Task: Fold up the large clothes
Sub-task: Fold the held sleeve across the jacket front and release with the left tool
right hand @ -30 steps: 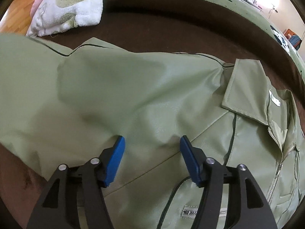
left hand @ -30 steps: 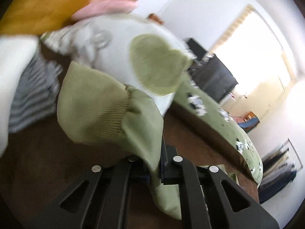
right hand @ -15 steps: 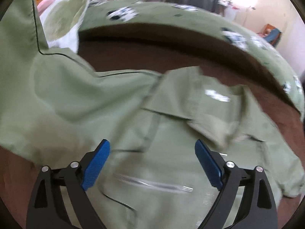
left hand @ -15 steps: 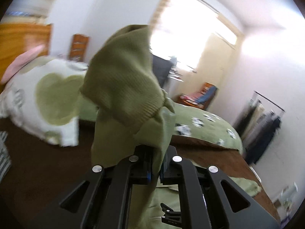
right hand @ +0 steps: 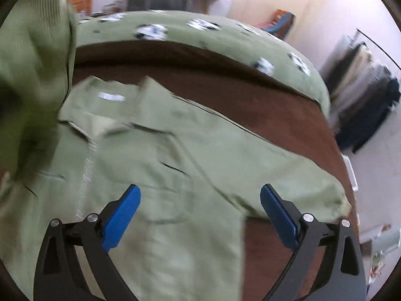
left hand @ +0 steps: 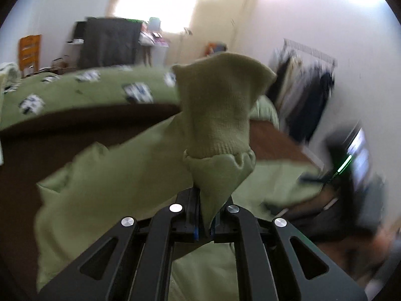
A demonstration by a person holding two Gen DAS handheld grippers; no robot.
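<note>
Spread front-up on the brown bed sheet (right hand: 288, 105), the green jacket (right hand: 175, 165) lies with its zip closed, ready for folding. My left hand-held gripper (left hand: 204, 222) is clamped on the sleeve just below the ribbed cuff (left hand: 220, 107), lifting it so it can cross the body. My right hand-held gripper (right hand: 200, 215) hovers above, jaws opening wide, empty.

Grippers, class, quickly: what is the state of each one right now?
Left gripper: shut on the jacket sleeve, near its knit cuff.
Right gripper: opening, nothing between its fingers, above the jacket.
</note>
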